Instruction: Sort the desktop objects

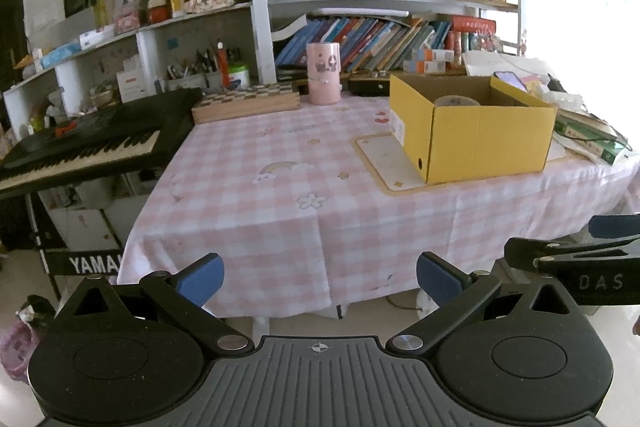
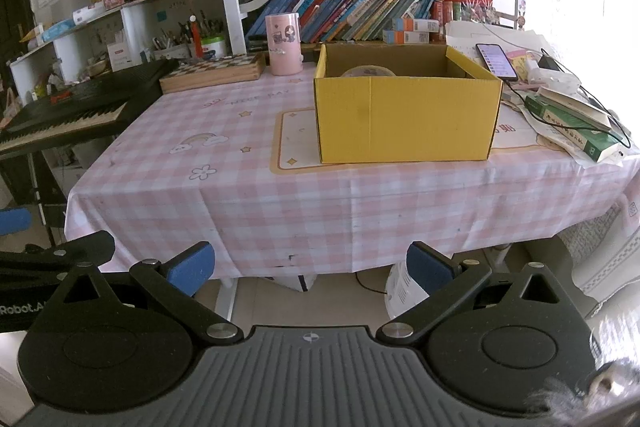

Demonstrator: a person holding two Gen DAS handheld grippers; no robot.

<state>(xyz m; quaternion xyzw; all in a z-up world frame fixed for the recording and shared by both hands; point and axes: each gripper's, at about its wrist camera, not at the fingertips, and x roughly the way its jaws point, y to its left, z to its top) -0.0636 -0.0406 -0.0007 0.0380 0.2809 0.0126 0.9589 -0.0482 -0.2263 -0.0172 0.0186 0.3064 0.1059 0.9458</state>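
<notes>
Spread jaws before checked tablecloth

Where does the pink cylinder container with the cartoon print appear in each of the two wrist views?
Left wrist view: the pink cylinder container stands upper centre, at the table's far edge, left of the yellow cardboard box.
Right wrist view: it stands upper centre-left, again left of the box.
Shared landmark: the wooden checkerboard box, just left of the container.
</notes>
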